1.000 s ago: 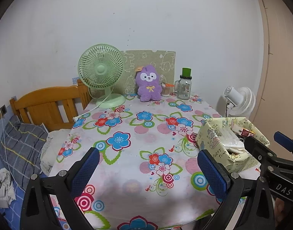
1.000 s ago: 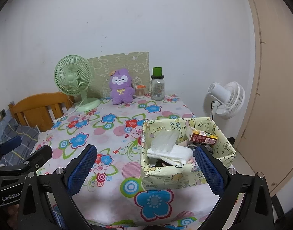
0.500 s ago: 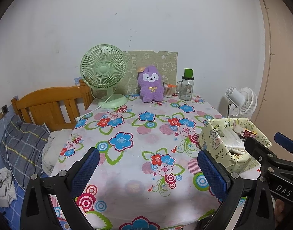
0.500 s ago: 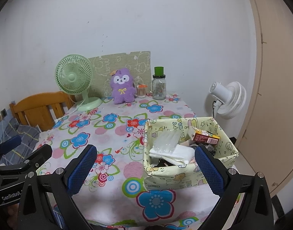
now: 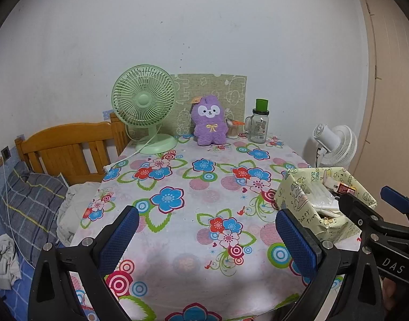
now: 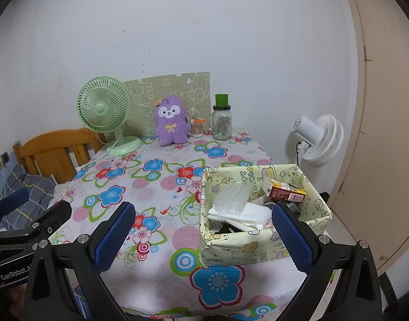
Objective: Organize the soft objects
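Both claws hang wide open and empty at the near edge of the flowered table [image 5: 204, 187], having drawn back a little over the last second, so the scene ahead looks slightly farther off. From left to right: the left gripper [image 5: 207, 230] has only bare cloth between its blue pads; far ahead of it, against the wall, the purple plush toy [image 5: 209, 120] sits upright between a green fan [image 5: 144, 99] and a glass jar [image 5: 259, 127]. The right gripper [image 6: 204, 227] frames the yellow fabric box [image 6: 258, 248] just ahead, already holding white packets. Nothing is grasped yet; the plush likely comes next.
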{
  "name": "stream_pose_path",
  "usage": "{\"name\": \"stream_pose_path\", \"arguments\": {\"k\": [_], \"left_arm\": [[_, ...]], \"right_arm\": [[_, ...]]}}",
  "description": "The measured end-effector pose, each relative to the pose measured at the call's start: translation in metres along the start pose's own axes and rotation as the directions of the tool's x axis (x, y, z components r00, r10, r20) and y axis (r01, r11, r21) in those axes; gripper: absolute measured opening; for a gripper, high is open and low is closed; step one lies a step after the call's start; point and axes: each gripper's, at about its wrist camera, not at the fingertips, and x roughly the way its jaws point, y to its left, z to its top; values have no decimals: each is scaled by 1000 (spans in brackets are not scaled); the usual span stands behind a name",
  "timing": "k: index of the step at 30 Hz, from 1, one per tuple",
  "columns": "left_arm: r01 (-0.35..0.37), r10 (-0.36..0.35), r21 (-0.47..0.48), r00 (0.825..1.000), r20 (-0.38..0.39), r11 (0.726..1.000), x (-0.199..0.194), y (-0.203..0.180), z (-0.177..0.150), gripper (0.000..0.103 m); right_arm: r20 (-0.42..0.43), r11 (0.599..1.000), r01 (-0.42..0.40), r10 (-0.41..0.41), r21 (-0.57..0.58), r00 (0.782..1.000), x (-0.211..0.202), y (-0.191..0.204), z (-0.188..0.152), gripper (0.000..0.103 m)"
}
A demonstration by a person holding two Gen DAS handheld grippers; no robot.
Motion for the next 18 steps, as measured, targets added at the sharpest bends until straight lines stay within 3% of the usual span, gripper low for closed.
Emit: {"name": "stream_pose_path", "arguments": {"k": [18], "left_arm": [[0,0,1,1000,4,1000,0,1,0,103]], "right_arm": [[5,1000,-2,2,-1,1000,-1,0,0,103]]}}
